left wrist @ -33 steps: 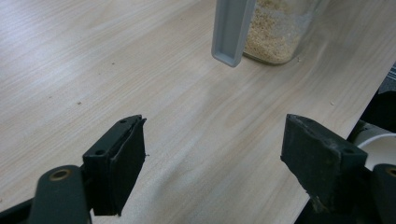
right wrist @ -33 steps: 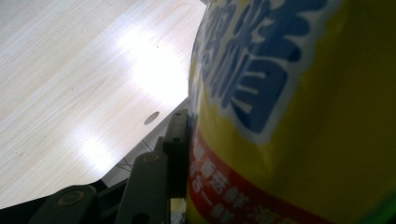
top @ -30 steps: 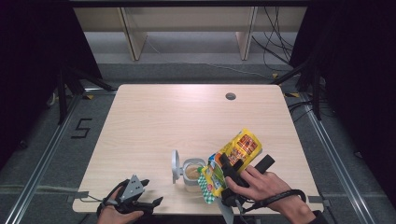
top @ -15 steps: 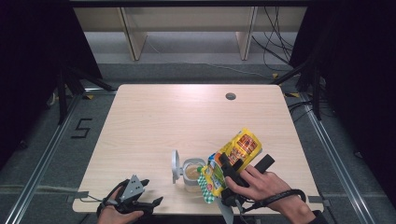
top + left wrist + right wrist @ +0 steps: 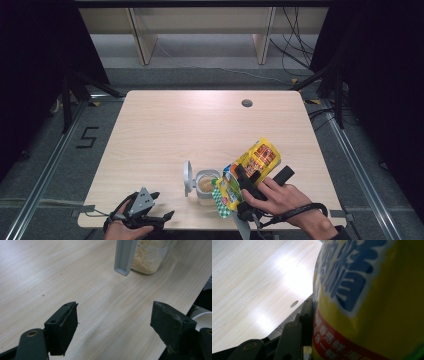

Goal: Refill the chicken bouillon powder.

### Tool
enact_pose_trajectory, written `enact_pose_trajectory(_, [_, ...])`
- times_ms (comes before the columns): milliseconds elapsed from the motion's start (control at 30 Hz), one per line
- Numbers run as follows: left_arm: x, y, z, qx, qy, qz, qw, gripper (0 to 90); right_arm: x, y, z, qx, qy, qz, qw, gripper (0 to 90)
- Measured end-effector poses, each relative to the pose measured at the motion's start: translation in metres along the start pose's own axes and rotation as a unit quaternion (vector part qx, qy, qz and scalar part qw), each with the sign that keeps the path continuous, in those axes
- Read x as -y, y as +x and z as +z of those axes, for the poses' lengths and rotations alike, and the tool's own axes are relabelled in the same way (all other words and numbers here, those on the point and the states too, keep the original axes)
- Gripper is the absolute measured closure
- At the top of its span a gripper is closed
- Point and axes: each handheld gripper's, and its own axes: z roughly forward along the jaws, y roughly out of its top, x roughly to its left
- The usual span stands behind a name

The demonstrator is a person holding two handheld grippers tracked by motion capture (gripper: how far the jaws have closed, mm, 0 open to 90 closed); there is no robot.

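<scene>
A yellow snack bag [image 5: 256,161] is tilted over a clear jar [image 5: 206,186] that holds pale crumbs, its green-checked end down at the jar's mouth. My right gripper [image 5: 246,186] is shut on the bag; in the right gripper view the bag [image 5: 367,302] presses against one black jaw. The jar's grey lid [image 5: 188,177] stands open on its left side. At the table's front left edge, my left gripper [image 5: 162,205] rests open with nothing between its jaws. The left gripper view looks between that gripper's fingertips [image 5: 113,325] at the jar [image 5: 147,257] and lid [image 5: 125,255].
The light wooden table [image 5: 200,130] has a round cable hole [image 5: 246,103] at the back right. Metal frame rails run along both sides of the table, and shelving stands beyond the far edge.
</scene>
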Motion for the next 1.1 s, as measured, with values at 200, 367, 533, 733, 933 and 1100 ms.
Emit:
enact_pose_trajectory(200, [0.0005,-0.0012,0.0008,0.001,-0.001,-0.01,0.9999,21.2,0.0003,0.0008,-0.0003,0.0,-0.001,0.001,1.0,64.7])
enact_pose_trajectory(367, [0.0005,-0.001,0.0006,0.002,0.001,-0.009,1.0,21.2,0.0009,0.0009,-0.0002,-0.001,0.0,0.001,1.0,64.7])
enact_pose_trajectory(533, [0.0008,-0.0011,0.0014,-0.001,-0.003,-0.009,1.0,21.2,0.001,0.0011,-0.0006,0.001,0.0,0.001,1.0,64.7])
enact_pose_trajectory(733, [0.0005,-0.001,0.0007,0.003,0.0,-0.007,1.0,21.2,0.0014,0.0011,-0.0005,0.001,0.002,0.0,1.0,64.8])
enact_pose_trajectory(933, [0.0004,-0.0004,0.0008,0.002,0.0,-0.003,1.0,21.2,0.0015,0.0017,-0.0008,0.002,0.0,0.002,1.0,65.3])
enact_pose_trajectory(1100, [0.0004,-0.0004,0.0008,0.003,0.0,-0.004,1.0,21.2,0.002,0.002,-0.0011,0.0,0.0,0.009,1.0,65.8])
